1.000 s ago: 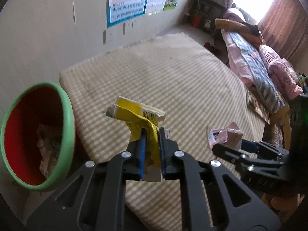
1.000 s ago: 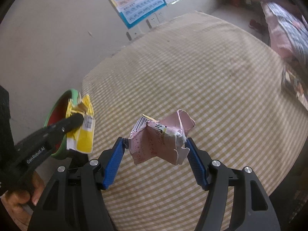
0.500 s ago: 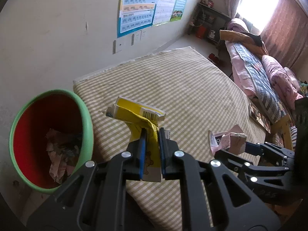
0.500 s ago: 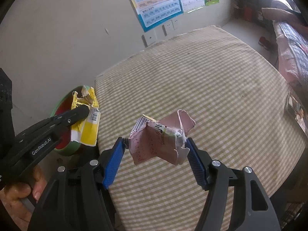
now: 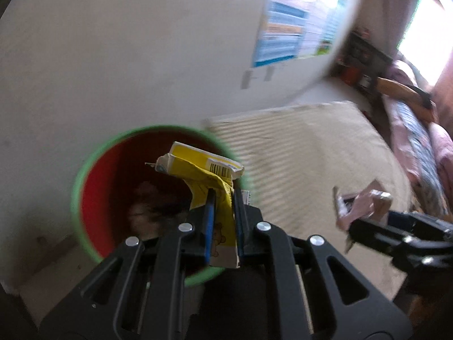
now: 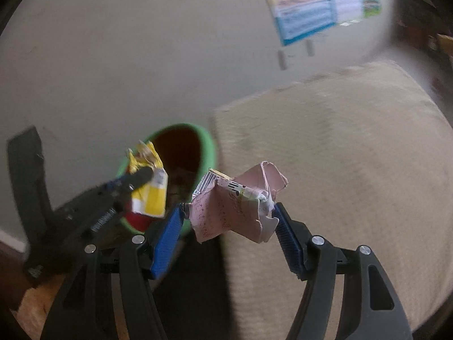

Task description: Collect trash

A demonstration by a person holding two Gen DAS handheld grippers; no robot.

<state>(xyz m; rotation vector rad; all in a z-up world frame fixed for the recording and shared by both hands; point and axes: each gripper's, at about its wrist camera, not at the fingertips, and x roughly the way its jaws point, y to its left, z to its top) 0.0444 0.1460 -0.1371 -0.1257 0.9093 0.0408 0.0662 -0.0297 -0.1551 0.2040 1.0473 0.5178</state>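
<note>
Two views checked: left wrist, then right wrist.
Left wrist, left gripper [image 5: 223,221]: jaws clenched on the flattened yellow carton [image 5: 211,181], which stands up out of them.
Left wrist, bin [image 5: 85,175]: green rim, red inside, crumpled paper at the bottom; the carton sits in line with its mouth.
Left wrist, far side: pink carton [image 5: 362,204] visible over the checked mat [image 5: 311,153], beside the bin.
Right wrist, right gripper [image 6: 226,221]: jaws spread wide, grasping the crumpled pink carton between the blue pads.
Right wrist, bin: just left of the pink carton, not under it.
Risk, pink carton: released from here, it would likely land on the mat or strike the rim.
Risk, crowding: both grippers converge on one narrow mouth and could knock together.
Image quality: blurred, so true height above the rim is uncertain.
</note>
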